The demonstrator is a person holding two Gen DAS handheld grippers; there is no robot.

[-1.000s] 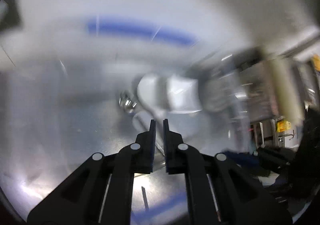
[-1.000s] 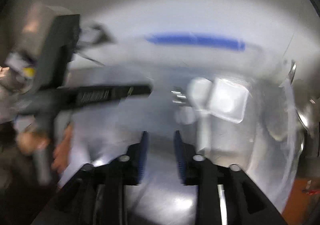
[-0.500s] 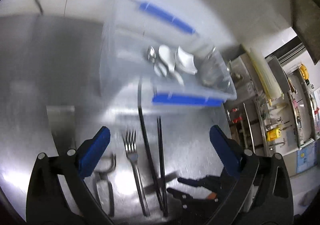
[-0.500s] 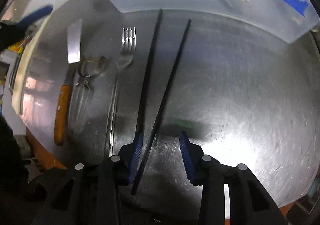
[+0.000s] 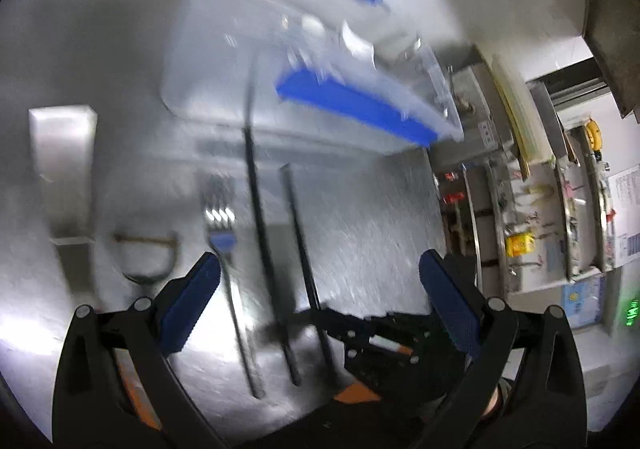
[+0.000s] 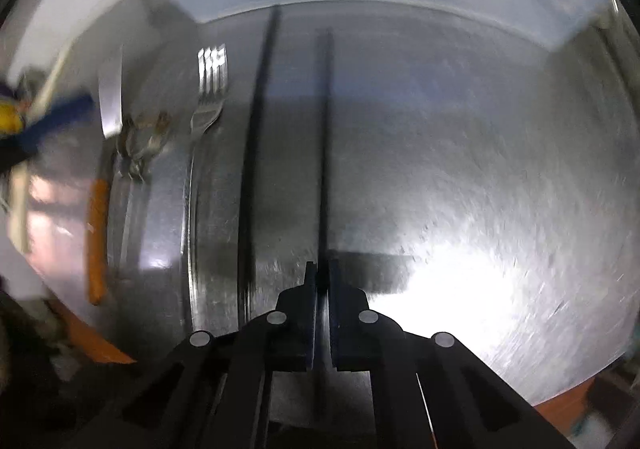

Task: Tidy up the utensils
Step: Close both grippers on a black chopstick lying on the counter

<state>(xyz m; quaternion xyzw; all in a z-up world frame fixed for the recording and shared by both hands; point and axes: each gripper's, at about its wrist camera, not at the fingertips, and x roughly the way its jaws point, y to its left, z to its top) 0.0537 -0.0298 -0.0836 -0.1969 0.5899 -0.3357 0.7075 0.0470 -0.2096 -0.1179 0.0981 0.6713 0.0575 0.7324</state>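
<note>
Utensils laid out in a row on a brushed steel tabletop (image 6: 460,169), handles toward the cameras: two black chopsticks, a fork, a peeler-like wire utensil and an orange-handled spatula. Right chopstick (image 6: 325,137) is seen between the pads of the right tool (image 6: 320,281), whose jaws are closing and stand almost together, the stick running straight up from between them toward the bin. Left chopstick (image 6: 256,137) lies just beside it, roughly parallel, not touched. Fork (image 6: 208,89) is placed left of the chopsticks, tines toward the bin; wire utensil (image 6: 140,145) and spatula (image 6: 100,209) lie further left, blurred. Clear plastic bin (image 5: 224,89) with blue handles is set at the far end of the row, the left chopstick's tip reaching its base; pale utensils are seen inside, too blurred to name. Left tool (image 5: 320,301) is held wide apart above the near ends of the fork and chopsticks, nothing between its blue pads. Right tool also appears in the left wrist view, low and to the right, on the right chopstick
</note>
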